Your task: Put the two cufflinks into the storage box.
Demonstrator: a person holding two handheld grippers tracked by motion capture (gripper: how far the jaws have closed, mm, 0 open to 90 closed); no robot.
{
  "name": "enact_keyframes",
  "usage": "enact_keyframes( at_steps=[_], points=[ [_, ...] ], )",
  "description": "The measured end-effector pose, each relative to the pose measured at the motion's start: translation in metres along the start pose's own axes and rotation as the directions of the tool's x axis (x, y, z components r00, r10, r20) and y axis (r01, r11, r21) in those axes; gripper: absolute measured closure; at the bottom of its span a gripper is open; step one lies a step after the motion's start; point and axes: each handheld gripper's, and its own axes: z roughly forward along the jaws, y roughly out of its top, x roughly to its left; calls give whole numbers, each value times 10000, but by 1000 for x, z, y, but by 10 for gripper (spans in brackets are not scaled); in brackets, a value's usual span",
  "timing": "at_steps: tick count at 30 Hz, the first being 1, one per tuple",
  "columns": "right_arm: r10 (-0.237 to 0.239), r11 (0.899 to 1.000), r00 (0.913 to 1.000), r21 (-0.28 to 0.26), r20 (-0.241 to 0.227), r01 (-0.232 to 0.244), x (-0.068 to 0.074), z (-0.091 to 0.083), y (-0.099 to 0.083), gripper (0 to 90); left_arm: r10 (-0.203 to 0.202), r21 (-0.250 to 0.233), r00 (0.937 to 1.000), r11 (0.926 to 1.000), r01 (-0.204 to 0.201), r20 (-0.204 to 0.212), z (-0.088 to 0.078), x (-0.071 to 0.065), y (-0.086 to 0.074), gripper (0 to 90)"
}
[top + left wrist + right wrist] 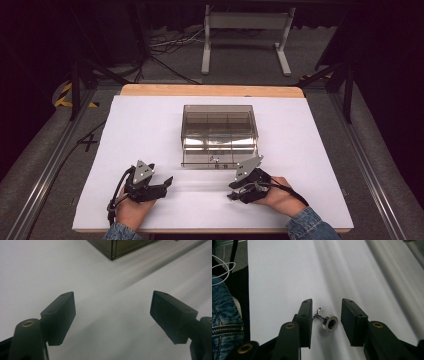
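On the white table sheet [150,130] lies a small silver cufflink [329,323] with a round dark-centred head and a thin toggle. My right gripper [327,302] straddles it low over the sheet. The toggle sits against the left pad and a gap shows at the right pad, so the jaws are open. In the high view my right gripper [231,191] is at the front right, just before a smoky clear drawer box [219,125] whose lower drawer [218,155] is pulled out. My left gripper [168,184] rests at the front left, open wide and holding nothing [113,296].
A small silvery item [214,159] lies at the drawer's front. A corner of the box [125,246] shows far ahead of the left jaws. Denim [222,315] and the table's near edge lie left of the right gripper. A white stand [245,35] and cables sit on the floor beyond.
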Motion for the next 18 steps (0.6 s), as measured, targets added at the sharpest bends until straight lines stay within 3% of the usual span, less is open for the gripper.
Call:
enact_keyframes(
  at_steps=[18],
  points=[
    [-104,9990,9999,429,8,103,-1,9,-4,664,-5,6,10000,10000,5,6,0,0,0,212]
  ],
)
